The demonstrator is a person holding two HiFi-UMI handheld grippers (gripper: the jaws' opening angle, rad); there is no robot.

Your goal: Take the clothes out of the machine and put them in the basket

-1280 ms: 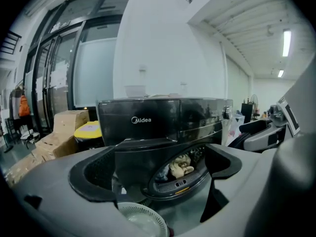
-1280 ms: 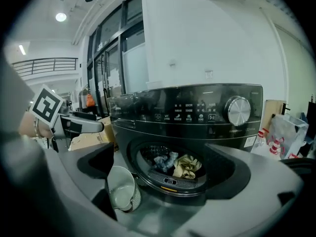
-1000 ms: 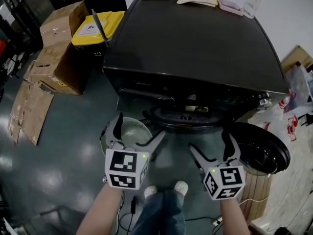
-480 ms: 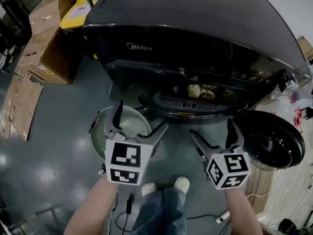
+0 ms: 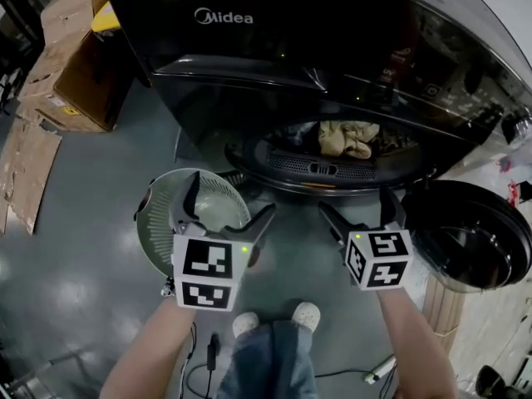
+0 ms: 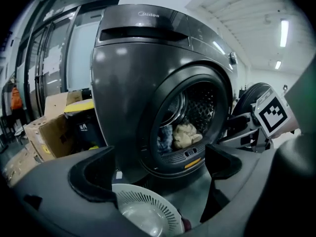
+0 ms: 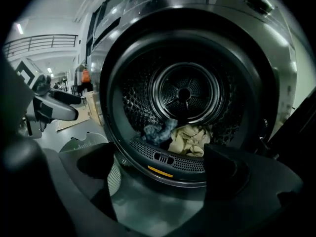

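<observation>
- Head view: I hold my left gripper [image 5: 228, 209] low over the white basket [image 5: 155, 223], which sits on the grey floor [image 5: 75, 264] in front of the washing machine [image 5: 332, 48], at its left side. My right gripper [image 5: 357, 209] hangs just before the round opening. Both sets of fingers are spread wide and carry nothing. The clothes [image 5: 345, 138] lie inside the drum, near its front lip. The machine's door [image 5: 470, 235] is swung open to the right. Cardboard boxes [image 5: 71, 65] stand to the machine's left, and my shoes [image 5: 306, 314] show below the grippers.
- Left gripper view: my jaws stand well apart with only air between them. The basket's slotted rim shows just below them, and nothing can be seen lying in it. Beyond, a beige piece [image 6: 186, 135] and a blue piece [image 6: 164, 138] rest side by side at the bottom of the drum. The marker cube of my right gripper shows at the right edge.
- Right gripper view: these jaws are also parted and grip nothing. They face straight into the drum [image 7: 185, 93]. The beige piece lies at the front of the drum's floor, just behind the perforated lip, with the blue piece touching it on the left. The basket stands at lower left, outside the opening.
</observation>
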